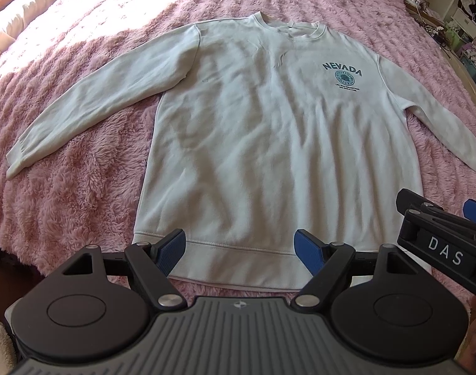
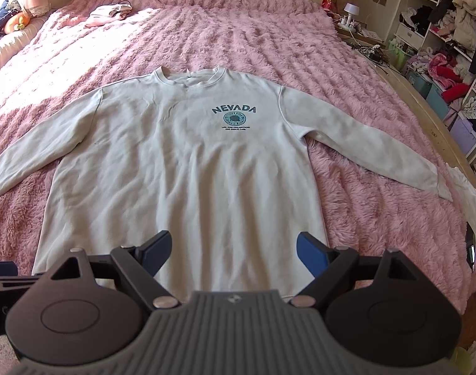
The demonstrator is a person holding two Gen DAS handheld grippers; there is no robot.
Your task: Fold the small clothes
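A pale grey long-sleeved sweatshirt with a blue-green NEVADA print (image 2: 188,168) lies flat, front up, on a fluffy pink bed cover (image 2: 347,100). Its bottom hem sits near the foot edge of the bed, its collar points at the head end, and both sleeves stretch out toward the side edges. The left gripper (image 1: 240,250) and the right gripper (image 2: 233,253) hang side by side over the hem, both wide open, with nothing in them. No fold is made yet, I think. The fuzzy cover could go wrong here: a blue pad could pinch the pink fluff along with the hem and drag it. A grab on only the top layer would leave the back behind and make a crooked fold.
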